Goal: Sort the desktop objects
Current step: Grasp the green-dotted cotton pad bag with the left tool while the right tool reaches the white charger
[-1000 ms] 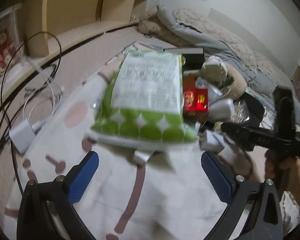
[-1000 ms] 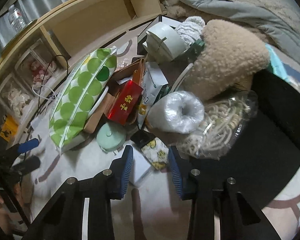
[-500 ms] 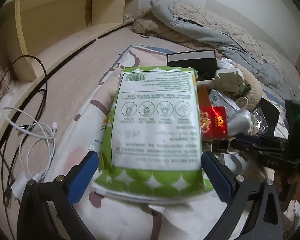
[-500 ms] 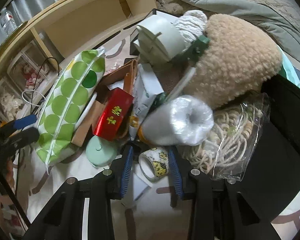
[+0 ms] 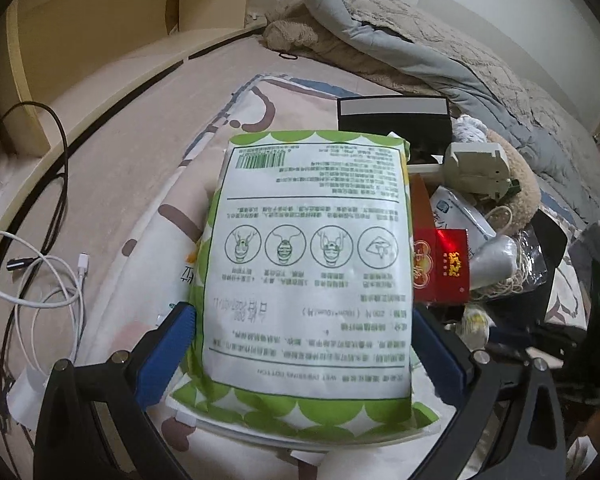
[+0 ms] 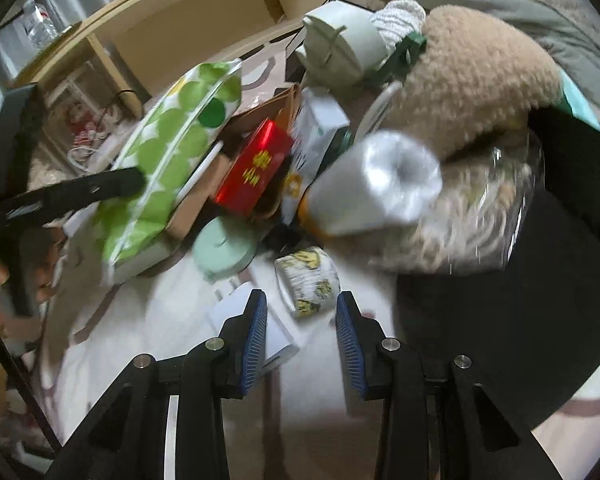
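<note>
A green-and-white wet-wipes pack [image 5: 312, 272] lies between the blue pads of my left gripper [image 5: 304, 352], which stands wide open around its near end; whether the pads touch it I cannot tell. The pack also shows in the right wrist view [image 6: 168, 160], with the left gripper's finger against it. My right gripper [image 6: 302, 340] is open and empty, just short of a patterned tape roll [image 6: 308, 280]. A red box [image 6: 252, 172], a mint round lid [image 6: 224, 248] and a silver-wrapped roll [image 6: 376, 184] lie in the pile behind.
A wooden shelf unit [image 5: 100, 40] runs along the left. White and black cables [image 5: 40, 272] lie at the left. A tan plush [image 6: 480, 88], a black box [image 5: 392, 120], a grey blanket [image 5: 460, 60] and a black cloth [image 6: 520, 300] crowd the right.
My left gripper has moved forward so the wipes pack now sits between its pads. My right gripper has drawn back a little from the tape roll and opened wider.
</note>
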A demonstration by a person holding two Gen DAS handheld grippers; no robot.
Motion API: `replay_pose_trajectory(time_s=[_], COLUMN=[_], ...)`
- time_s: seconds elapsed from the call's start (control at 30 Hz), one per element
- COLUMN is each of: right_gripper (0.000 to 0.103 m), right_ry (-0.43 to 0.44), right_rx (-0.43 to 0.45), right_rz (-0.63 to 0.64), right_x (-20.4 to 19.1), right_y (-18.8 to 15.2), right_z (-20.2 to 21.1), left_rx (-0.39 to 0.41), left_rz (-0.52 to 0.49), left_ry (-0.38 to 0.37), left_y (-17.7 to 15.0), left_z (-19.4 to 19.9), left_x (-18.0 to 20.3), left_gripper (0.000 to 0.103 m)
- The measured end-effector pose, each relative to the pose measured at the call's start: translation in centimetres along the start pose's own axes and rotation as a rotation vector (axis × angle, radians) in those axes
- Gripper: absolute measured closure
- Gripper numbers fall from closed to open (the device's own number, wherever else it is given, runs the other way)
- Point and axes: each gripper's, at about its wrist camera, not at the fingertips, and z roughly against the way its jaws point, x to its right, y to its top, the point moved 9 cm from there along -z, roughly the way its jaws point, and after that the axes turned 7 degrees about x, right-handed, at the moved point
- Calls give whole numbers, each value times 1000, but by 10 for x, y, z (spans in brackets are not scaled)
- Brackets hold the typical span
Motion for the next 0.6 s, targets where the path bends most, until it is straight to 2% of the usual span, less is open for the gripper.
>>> replay_pose_trajectory(time_s=[0.1,0.13,0.2,0.47,0.5,0.57,0.6], right_gripper=[66,66,66,65,63,41,41], right_ry=[56,71,96,125,112,77,68], right_rx=[-30,-41,-51,-43,-49,-47,-39], right_rz=[-43,-51,-58,-1,21,53,64], right_x=[0,-14,-17,-37,-40,-42,-35], right_y=[-9,-8,-18,-21,-20,-18,-21], right_z=[5,-4,2,12,9,5,7], left_rx=[2,8,20,34,33,32,33], left_rz=[34,43,60,53,57,60,55], left_ry=[-22,-26,-35,-14,-13,-9,-2], left_y=[-1,-1,-2,-8,-10,-14,-17], left_z=[-1,-1,2,14,17,25,31], left_x=[-4,-5,-6,-2,-1,-1,-1], left_gripper=[0,0,2,6,6,6,6])
